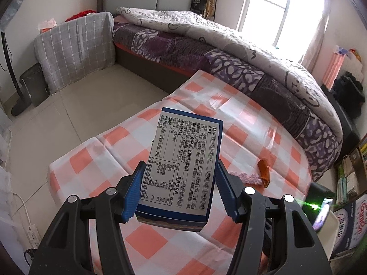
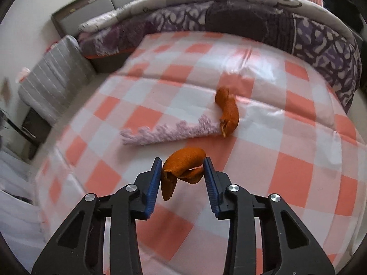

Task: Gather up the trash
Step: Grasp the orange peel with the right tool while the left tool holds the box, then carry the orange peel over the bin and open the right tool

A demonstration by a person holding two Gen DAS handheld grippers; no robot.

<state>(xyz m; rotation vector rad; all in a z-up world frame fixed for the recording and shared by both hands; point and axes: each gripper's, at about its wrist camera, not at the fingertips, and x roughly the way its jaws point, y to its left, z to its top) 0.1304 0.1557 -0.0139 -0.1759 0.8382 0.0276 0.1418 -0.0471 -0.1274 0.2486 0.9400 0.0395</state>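
My left gripper (image 1: 181,163) is shut on a blue snack box (image 1: 188,137), held tilted above the table with its white printed label facing the camera. In the right wrist view, my right gripper (image 2: 182,160) is shut on a curled piece of orange peel (image 2: 181,167), with both blue pads touching it just over the orange-and-white checked tablecloth (image 2: 160,80). A second orange peel (image 2: 229,112) lies farther back on the cloth, at the end of a fluffy pink cloth (image 2: 169,133). The left wrist view shows that peel (image 1: 263,171) and the pink cloth (image 1: 245,177) to the right of the box.
A bed with a purple patterned quilt (image 1: 229,52) runs along the far side of the table. On the tiled floor to the left stand a grey-covered piece of furniture (image 1: 75,45) and a dark bin (image 1: 34,84). Cardboard boxes (image 1: 351,220) stand at the right edge.
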